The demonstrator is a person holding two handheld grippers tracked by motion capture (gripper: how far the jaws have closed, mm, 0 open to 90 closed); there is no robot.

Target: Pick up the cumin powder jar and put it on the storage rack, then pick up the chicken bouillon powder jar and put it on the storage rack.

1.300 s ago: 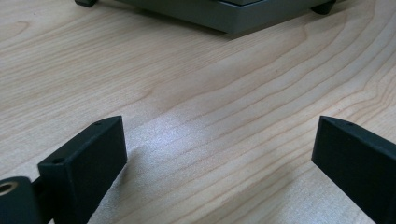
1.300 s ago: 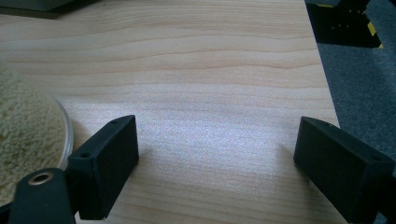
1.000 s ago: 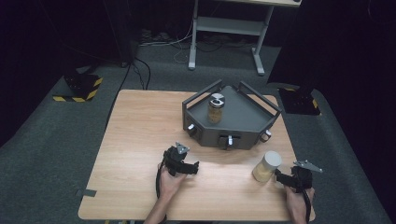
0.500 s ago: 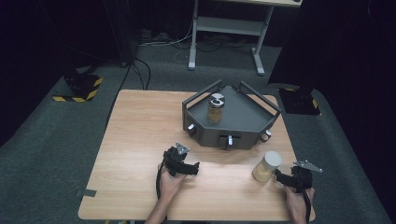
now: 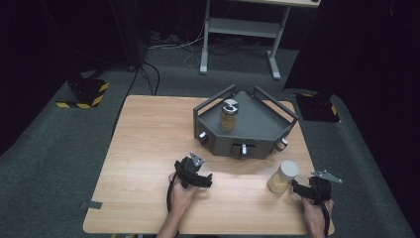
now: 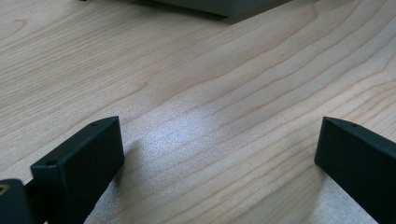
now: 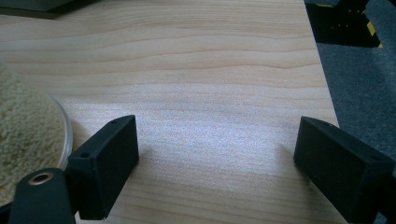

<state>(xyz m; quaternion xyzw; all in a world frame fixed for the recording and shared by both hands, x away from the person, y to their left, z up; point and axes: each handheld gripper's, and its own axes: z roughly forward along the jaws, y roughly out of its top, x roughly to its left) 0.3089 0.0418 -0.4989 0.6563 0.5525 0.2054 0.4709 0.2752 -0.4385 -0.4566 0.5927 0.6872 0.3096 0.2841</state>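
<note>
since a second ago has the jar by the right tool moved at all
No. The jar stands at the same spot on the table, just in front of the grey tray and its right corner, with the right tool open beside it.

My high view looks down and forward from above the near edge of the table (image 5: 148, 148), taking all of it in. My left gripper view skims close over the tabletop toward the grey tray (image 6: 224, 5). My right gripper view sits equally low near the table's right edge, sharing the grain jar (image 7: 25, 135) with the high view.
</note>
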